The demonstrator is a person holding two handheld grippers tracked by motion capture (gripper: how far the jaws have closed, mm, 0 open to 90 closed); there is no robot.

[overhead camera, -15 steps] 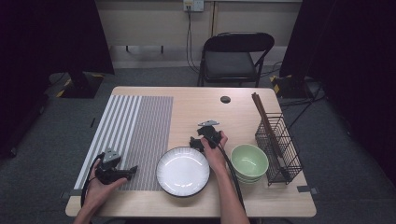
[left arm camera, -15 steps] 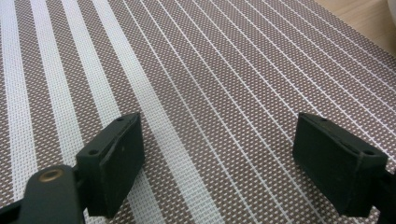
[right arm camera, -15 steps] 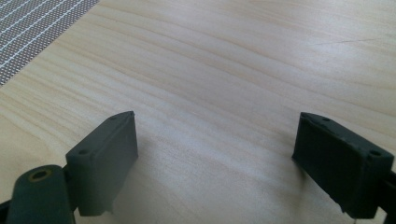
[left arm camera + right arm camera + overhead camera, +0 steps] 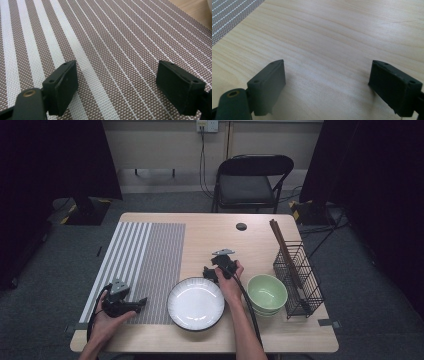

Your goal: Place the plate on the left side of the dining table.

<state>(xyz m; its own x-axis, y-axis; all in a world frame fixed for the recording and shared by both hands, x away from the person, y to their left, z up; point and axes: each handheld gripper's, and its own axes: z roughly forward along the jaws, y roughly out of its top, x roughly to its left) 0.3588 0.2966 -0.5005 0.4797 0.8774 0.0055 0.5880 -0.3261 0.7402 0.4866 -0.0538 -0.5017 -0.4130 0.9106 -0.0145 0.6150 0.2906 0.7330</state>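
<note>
1. Left gripper (image 4: 131, 305) sits at the near edge of the striped placemat (image 4: 145, 255), jaws spread wide, nothing between them but woven mat.
2. Right gripper (image 4: 212, 270) hovers over bare table (image 4: 210, 232) just beyond the white plate (image 4: 195, 303), jaws also wide apart and empty.
3. The plate rests on the wood beside the mat; the green bowl (image 4: 267, 292) stands just right of it, next to the wire rack (image 4: 298, 275) with chopsticks (image 4: 282, 245).
4. My read: nothing laid out on the mat yet, and all the grasping and placing is ahead.

A black folding chair (image 4: 254, 182) stands on grey carpet (image 4: 165, 202) behind the wooden table (image 4: 210, 227)
</note>
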